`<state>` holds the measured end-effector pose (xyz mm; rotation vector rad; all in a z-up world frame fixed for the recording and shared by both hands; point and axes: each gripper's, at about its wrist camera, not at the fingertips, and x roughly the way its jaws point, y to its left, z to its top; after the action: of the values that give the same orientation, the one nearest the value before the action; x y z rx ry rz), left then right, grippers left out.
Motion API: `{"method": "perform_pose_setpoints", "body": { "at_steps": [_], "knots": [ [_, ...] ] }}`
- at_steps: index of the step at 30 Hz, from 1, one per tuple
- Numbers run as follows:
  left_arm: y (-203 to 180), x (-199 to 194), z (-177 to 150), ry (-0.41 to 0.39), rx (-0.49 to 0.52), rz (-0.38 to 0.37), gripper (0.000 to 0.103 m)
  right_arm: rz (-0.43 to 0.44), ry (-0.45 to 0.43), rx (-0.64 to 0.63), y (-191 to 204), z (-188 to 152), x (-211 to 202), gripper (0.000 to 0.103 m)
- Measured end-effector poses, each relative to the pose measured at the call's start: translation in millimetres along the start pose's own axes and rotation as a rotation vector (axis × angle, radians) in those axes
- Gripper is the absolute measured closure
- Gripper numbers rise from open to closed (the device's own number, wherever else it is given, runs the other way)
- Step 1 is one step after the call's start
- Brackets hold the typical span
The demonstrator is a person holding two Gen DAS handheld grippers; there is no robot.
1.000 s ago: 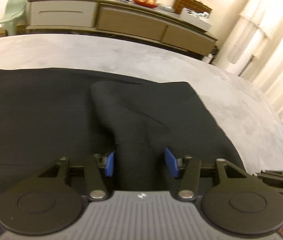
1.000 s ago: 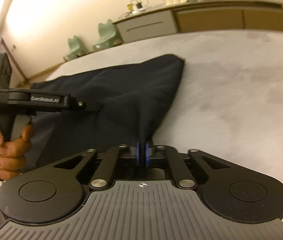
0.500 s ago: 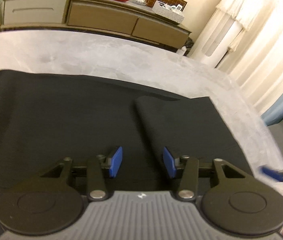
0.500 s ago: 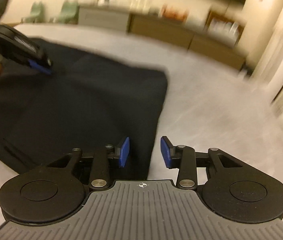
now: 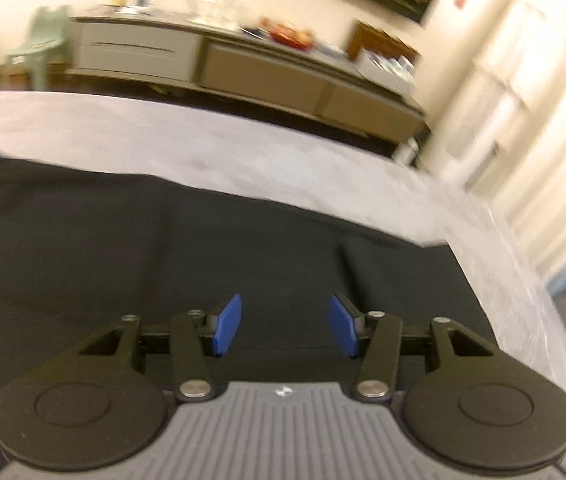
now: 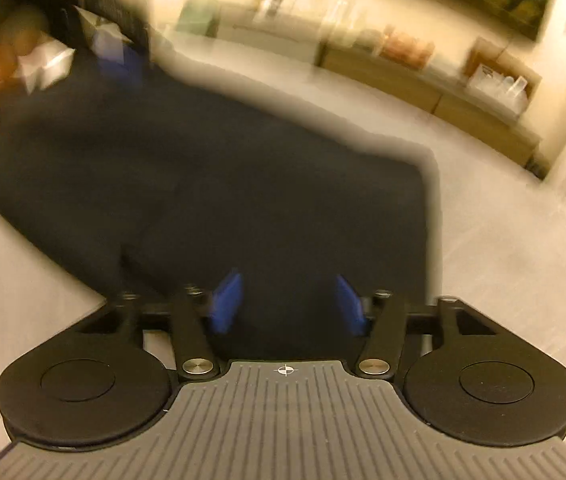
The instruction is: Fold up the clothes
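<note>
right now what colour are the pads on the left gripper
Blue pads on the left gripper, clearest in the left wrist view.

the right gripper has let go: a second ago its pads were pinched shut on a raised peak of the black cloth, now they stand wide apart over it. the left gripper has spread wider too, and the ridge of cloth that ran between its pads has dropped flat, leaving only a faint crease. both grippers have pulled back from the cloth, and the sideboard shows larger.
</note>
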<state>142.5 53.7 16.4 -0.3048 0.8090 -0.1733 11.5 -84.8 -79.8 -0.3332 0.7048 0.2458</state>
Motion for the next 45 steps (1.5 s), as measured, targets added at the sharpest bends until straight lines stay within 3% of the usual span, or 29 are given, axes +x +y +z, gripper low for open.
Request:
{"method": "perform_pose_setpoints", "body": {
  "at_steps": [2, 5, 7, 10, 12, 16, 18, 19, 21, 23, 24, 27, 31, 33, 36, 37, 38, 40, 43, 45],
  "knots": [
    [34, -37, 2, -0.052, -0.063, 0.015, 0.047, -0.047, -0.003, 0.015, 7, 4, 0, 0.044],
    [87, -90, -3, -0.151, -0.121, 0.08, 0.039, -0.151, -0.109, -0.045, 49, 21, -24, 0.044],
    [125, -117, -9, -0.194, -0.163, 0.151, 0.036, -0.067, -0.173, -0.133, 100, 33, -46, 0.038],
    [191, -145, -28, -0.204, -0.332, 0.196, 0.036, 0.132, -0.244, -0.323, 195, 50, -65, 0.018],
    [230, -158, -44, -0.2, -0.451, 0.156, 0.035, 0.203, -0.278, -0.467, 259, 57, -64, 0.017],
    [285, -169, -72, -0.174, -0.613, 0.129, 0.034, 0.222, -0.309, -0.702, 354, 72, -36, 0.017],
    [299, -175, -77, -0.196, -0.64, 0.084, 0.032, 0.202, -0.347, -0.778, 384, 84, -19, 0.016],
    [301, -177, -77, -0.2, -0.639, 0.074, 0.032, 0.188, -0.355, -0.794, 392, 88, -14, 0.017],
    [303, -178, -77, -0.198, -0.635, 0.063, 0.031, 0.176, -0.323, -0.801, 403, 102, -2, 0.03],
    [300, -172, -77, -0.179, -0.606, 0.053, 0.029, 0.179, -0.253, -0.775, 400, 112, 6, 0.085],
    [297, -167, -78, -0.162, -0.584, 0.055, 0.028, 0.167, -0.257, -0.753, 397, 116, 9, 0.095],
    [287, -150, -80, -0.114, -0.552, 0.042, 0.026, 0.171, -0.28, -0.652, 380, 131, 4, 0.098],
    [283, -135, -89, -0.109, -0.642, -0.099, 0.011, 0.218, -0.263, -0.512, 356, 146, -5, 0.098],
    [286, -127, -94, -0.106, -0.703, -0.137, 0.009, 0.258, -0.244, -0.431, 346, 155, -7, 0.098],
    [294, -124, -97, -0.125, -0.748, -0.1, 0.009, 0.295, -0.216, -0.385, 334, 158, -10, 0.098],
    [299, -127, -97, -0.145, -0.76, -0.08, 0.009, 0.307, -0.206, -0.381, 332, 159, -12, 0.089],
    [305, -131, -96, -0.17, -0.775, -0.079, 0.009, 0.32, -0.188, -0.423, 336, 155, -13, 0.068],
    [313, -138, -96, -0.205, -0.801, -0.09, 0.009, 0.329, -0.198, -0.532, 349, 143, -17, 0.041],
    [323, -147, -95, -0.245, -0.831, -0.1, 0.009, 0.316, -0.254, -0.741, 382, 120, -21, 0.02],
    [326, -146, -96, -0.236, -0.828, -0.098, 0.009, 0.302, -0.282, -0.867, 405, 106, -19, 0.018]
  ]
}}
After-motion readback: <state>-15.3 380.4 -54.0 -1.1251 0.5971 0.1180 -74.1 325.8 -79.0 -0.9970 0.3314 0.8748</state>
